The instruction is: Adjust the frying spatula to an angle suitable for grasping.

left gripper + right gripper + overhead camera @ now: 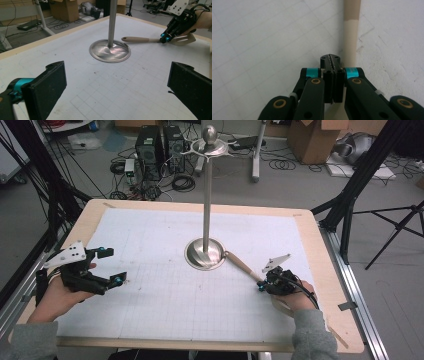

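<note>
A spatula with a beige handle (pixel 240 264) lies on the white grid mat (pixel 165 305). Its handle end touches the round base of a metal stand (pixel 205 254), and its flat blade (pixel 185 40) lies under the person's right hand. My right gripper (pixel 261 285) rests at the spatula's neck. Its jaws are pressed together, and the handle (pixel 351 35) runs just beside and beneath the tips (pixel 331 58), not between them. My left gripper (pixel 112 266) hovers over the mat's left side, jaws wide open (pixel 117 82) and holding nothing, facing the stand (pixel 110 50) and the right gripper (pixel 165 38).
The stand's tall pole (pixel 207 195) rises from mid-table to a hooked top with a ball (pixel 209 140). The mat covers a wooden table (pixel 320 255). Beyond it the floor holds cables, computer towers (pixel 150 152) and cardboard boxes (pixel 312 137). Black frame legs (pixel 350 195) stand at the right.
</note>
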